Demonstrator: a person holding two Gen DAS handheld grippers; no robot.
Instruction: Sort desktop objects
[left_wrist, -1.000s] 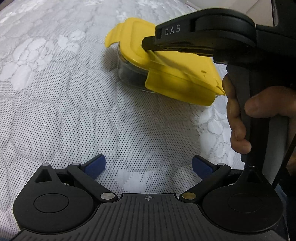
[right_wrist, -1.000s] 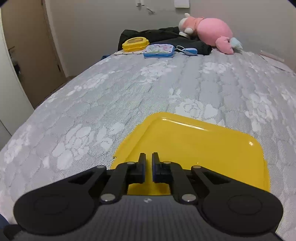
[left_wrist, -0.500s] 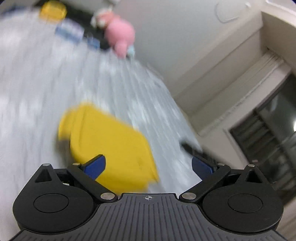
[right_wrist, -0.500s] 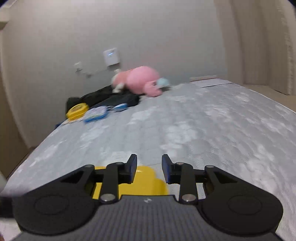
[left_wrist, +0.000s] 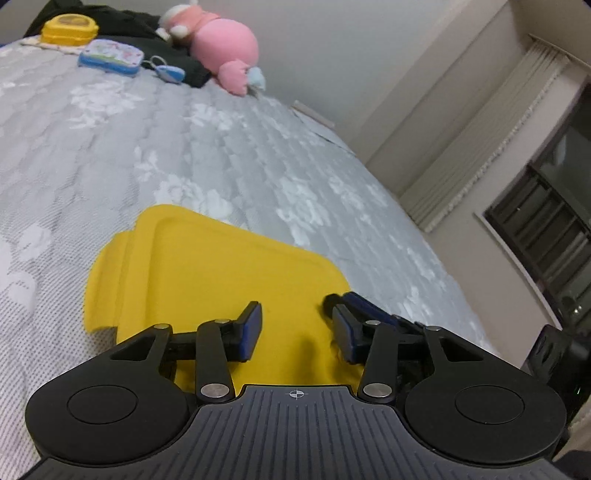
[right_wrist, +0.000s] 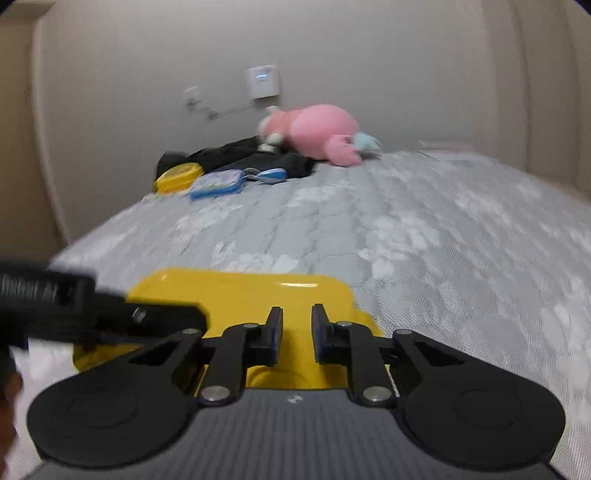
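Both wrist cameras sit low and close over the mattress (left_wrist: 221, 147), looking along it toward the far edge; both share the yellow lid (left_wrist: 207, 266) and pink plush (right_wrist: 317, 129).

Dim indoor light, right-view motion blur

Lidded box (left_wrist: 207, 273) near on mattress (left_wrist: 258, 158), plush toy (left_wrist: 225, 44) far behind it

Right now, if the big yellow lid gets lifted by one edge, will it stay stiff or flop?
The yellow lid probably stays stiff: it looks like moulded plastic with a raised rim. The glossy highlight in the right wrist view suggests a smooth, possibly slippery surface. Its side flap may hinge and give if gripped there.
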